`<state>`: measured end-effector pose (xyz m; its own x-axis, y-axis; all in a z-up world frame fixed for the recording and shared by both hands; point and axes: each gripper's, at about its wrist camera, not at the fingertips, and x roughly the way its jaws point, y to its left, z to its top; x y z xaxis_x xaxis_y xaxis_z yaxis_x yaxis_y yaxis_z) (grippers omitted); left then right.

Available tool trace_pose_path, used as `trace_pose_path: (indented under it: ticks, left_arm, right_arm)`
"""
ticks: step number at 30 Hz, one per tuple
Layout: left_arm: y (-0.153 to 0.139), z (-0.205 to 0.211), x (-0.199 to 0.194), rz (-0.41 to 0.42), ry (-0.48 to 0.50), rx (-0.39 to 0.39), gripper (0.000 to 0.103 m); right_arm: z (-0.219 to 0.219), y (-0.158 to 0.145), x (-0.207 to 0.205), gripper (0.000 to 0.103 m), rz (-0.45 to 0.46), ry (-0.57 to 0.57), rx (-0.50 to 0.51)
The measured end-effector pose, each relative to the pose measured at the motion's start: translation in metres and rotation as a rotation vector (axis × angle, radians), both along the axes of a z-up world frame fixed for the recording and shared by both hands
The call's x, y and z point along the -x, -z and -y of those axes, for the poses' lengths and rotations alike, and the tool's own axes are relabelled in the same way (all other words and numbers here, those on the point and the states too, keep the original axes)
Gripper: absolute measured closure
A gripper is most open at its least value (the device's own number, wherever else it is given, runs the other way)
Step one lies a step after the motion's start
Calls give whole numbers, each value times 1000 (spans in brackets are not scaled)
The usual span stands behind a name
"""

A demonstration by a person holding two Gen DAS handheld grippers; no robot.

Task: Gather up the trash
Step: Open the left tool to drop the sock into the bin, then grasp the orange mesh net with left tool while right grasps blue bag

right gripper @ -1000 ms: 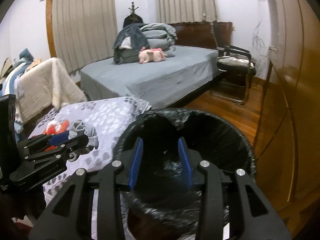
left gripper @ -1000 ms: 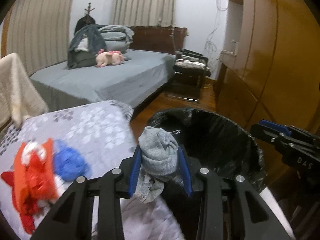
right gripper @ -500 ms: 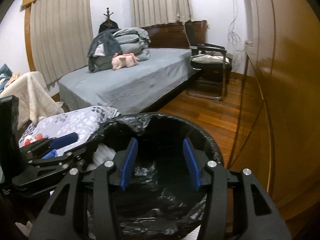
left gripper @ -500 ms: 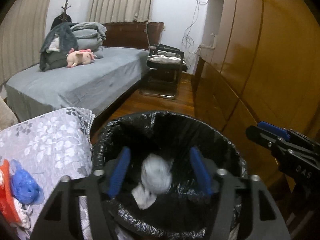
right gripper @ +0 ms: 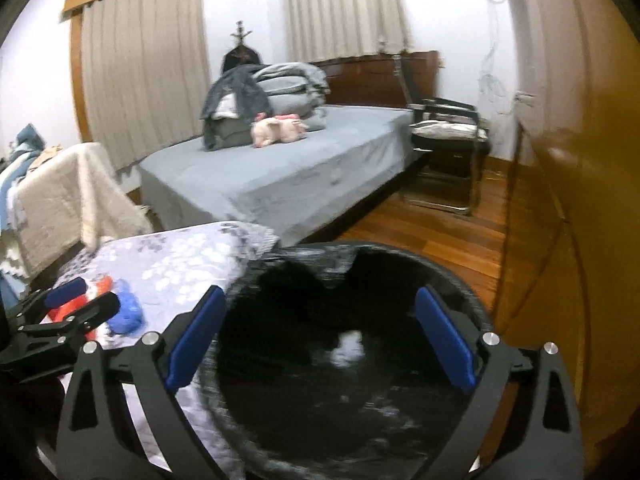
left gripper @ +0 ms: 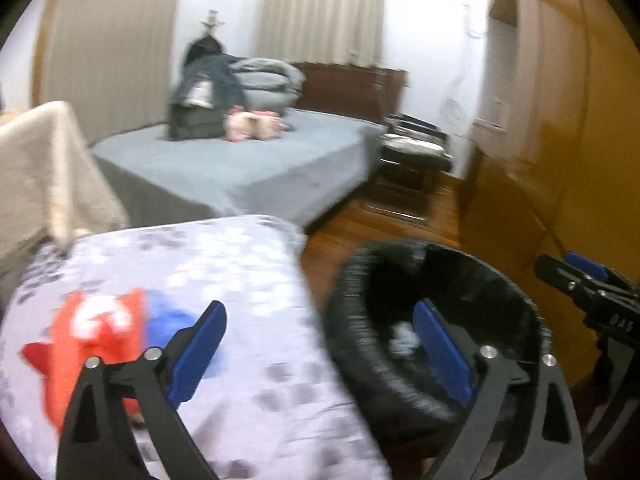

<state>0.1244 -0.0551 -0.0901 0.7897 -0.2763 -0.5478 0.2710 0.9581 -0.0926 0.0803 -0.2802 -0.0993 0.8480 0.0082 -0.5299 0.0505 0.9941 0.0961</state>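
Note:
A black-lined trash bin [left gripper: 342, 344] stands beside a table under a floral cloth [left gripper: 240, 264]. A grey sock [left gripper: 404, 334] lies inside the bin, and shows as a pale patch [right gripper: 348, 346] in the right wrist view. Red-orange trash [left gripper: 92, 344] and a blue crumpled bag [left gripper: 168, 320] lie on the cloth. My left gripper [left gripper: 318, 320] straddles the gap between table and bin, its jaws opening wide with nothing held. My right gripper [right gripper: 320, 304] hangs over the bin [right gripper: 320, 250], its jaws also opening and empty. Both views are motion-blurred.
A grey bed [right gripper: 280, 176] with folded bedding and a pink plush toy lies beyond the table. A folding chair [right gripper: 448, 152] stands at its far side on the wooden floor. A wooden wardrobe [right gripper: 580, 200] lines the right. A cream blanket [right gripper: 60, 192] drapes furniture at the left.
The left gripper opened and dropped the grey sock into the bin, then swung back left toward the table. The right gripper opened wide over the bin, empty throughout.

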Motion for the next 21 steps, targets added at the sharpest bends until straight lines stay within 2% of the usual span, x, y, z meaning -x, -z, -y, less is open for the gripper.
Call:
trace_pose_path:
  ticks: [10, 15, 21]
  left_arm:
    - [0, -119, 15, 21, -282, -44, 7]
    - [12, -156, 14, 2, -363, -62, 9]
    - [32, -175, 9, -41, -406, -67, 13]
  right_arm:
    - [-102, 0, -37, 8, -6, -239, 13]
    - [-147, 10, -58, 8, -22, -328, 28]
    - [-196, 31, -83, 8, -59, -409, 49]
